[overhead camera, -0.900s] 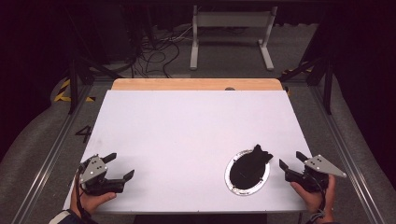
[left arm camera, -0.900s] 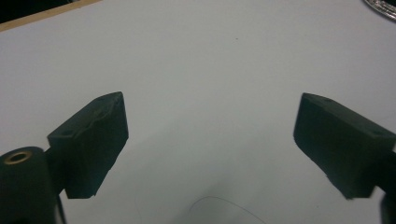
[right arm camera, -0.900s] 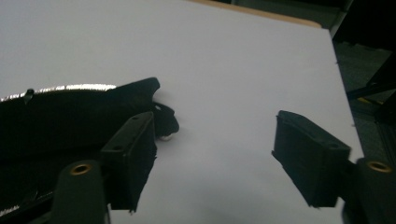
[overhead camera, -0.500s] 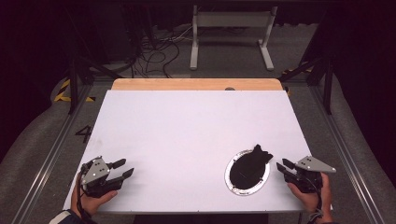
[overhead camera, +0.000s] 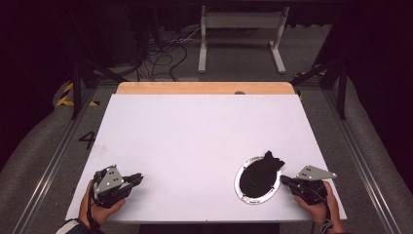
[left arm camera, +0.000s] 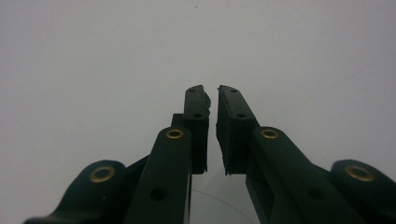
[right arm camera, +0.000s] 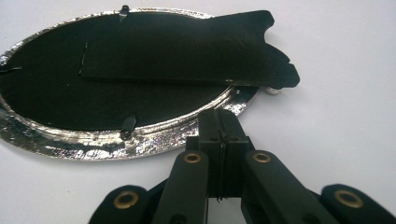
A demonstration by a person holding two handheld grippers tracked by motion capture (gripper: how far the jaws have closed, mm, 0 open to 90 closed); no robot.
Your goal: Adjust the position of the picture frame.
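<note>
My left gripper (overhead camera: 135,179) rests near the left front corner of the white table (overhead camera: 195,141), well apart from everything else. In the left gripper view its jaws stand almost together, a thin slit between the pads, with nothing between them.

Toward the right front of the table lies an oval picture frame (overhead camera: 256,179), face down, its silver rim (right arm camera: 70,140) circling a black back panel. A black fold-out stand (right arm camera: 187,46) lies across that back and pokes out past the rim at the far end.

My right gripper (right arm camera: 219,122) sits just beside the near edge of the rim, jaws pressed together and empty.

I judge the frame light but stiff, the shiny rim slippery, and any glass underneath breakable. The stand looks thin and likely bends. I would take the rim's edge, or the stand's overhanging tip, with a gentle pinch.
</note>
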